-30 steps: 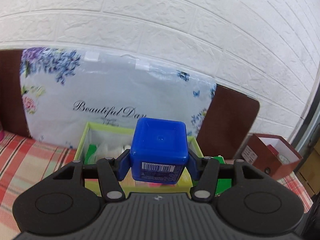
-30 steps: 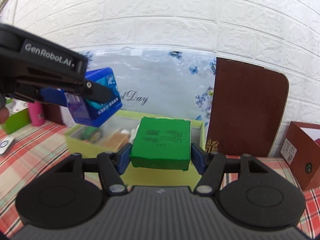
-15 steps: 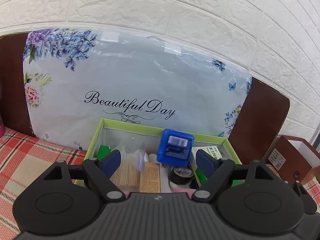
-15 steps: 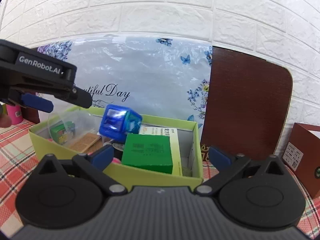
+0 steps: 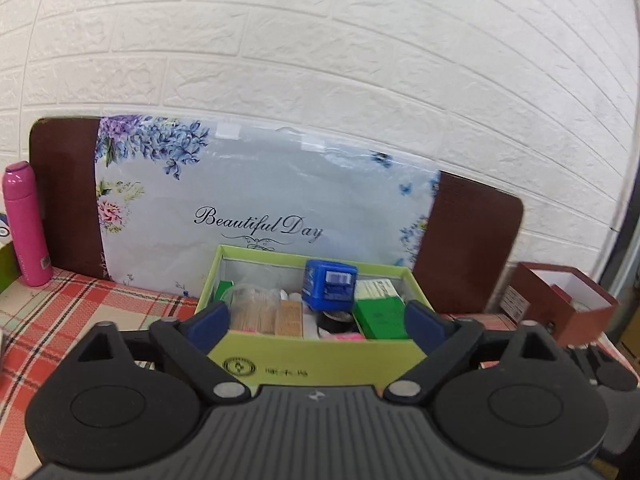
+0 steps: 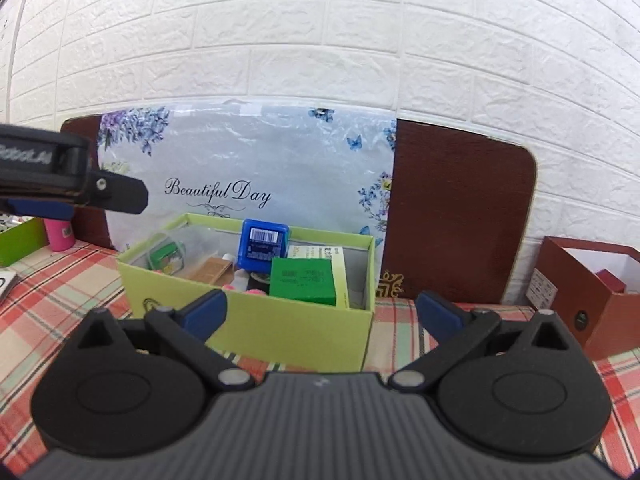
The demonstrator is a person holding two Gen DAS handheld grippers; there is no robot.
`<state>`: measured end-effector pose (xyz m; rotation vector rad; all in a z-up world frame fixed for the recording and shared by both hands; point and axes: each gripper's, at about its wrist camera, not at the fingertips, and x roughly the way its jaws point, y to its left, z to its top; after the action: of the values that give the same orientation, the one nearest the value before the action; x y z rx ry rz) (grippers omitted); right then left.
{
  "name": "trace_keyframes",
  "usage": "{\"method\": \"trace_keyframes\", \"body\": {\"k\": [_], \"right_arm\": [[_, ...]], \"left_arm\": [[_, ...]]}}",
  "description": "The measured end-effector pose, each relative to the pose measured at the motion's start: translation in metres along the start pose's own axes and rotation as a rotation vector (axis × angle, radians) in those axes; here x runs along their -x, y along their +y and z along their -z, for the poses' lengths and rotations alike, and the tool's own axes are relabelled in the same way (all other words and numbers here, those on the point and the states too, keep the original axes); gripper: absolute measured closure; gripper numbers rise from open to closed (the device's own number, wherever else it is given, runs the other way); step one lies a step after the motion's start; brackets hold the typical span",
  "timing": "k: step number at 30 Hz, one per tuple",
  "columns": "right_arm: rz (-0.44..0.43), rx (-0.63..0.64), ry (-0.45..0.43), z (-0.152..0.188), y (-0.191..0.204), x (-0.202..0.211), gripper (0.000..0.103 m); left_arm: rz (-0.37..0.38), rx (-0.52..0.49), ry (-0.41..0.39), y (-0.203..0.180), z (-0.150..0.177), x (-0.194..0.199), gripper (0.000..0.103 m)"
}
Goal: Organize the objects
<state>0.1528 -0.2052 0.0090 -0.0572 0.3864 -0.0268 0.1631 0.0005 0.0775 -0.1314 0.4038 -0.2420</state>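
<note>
Grippers: left gripper (image 5: 317, 322) and right gripper (image 6: 320, 314), jaws just opened wide, nothing between them. Blue box (image 5: 330, 286) and green box (image 6: 302, 280) lie ahead in the lime bin (image 6: 256, 326) on the desk (image 6: 60, 284).

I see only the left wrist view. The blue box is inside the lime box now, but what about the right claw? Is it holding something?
Observer: No. The right claw has just been opening and stands wide, with nothing between its fingers. A green packet lies inside the lime box.
Operator: Is there room left beside that packet?
Observer: Yes, a strip of bare floor shows between the packet and the box's right wall.
Operator: And is my left claw clear of the box?
Observer: Seen from the side, the left claw, which has also just been opening, hangs above and to the left of the box, not touching it.
</note>
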Motion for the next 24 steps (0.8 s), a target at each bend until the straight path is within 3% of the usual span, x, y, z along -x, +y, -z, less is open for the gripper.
{"method": "trace_keyframes", "body": {"k": [5,12,24], "right_arm": [[0.007,-0.040,0.036,0.016,-0.005,0.045,0.000],[0.000,-0.046,0.098,0.054,0.003,0.086,0.000],[-0.003,-0.084,0.147,0.073,0.006,0.104,0.000]], "left_arm": [[-0.100,-0.057,-0.022,-0.014,0.028,0.046,0.000],[-0.184,-0.075,0.092,-0.023,0.068,0.070,0.000],[-0.217,-0.098,0.137,-0.028,0.093,0.082,0.000]]}}
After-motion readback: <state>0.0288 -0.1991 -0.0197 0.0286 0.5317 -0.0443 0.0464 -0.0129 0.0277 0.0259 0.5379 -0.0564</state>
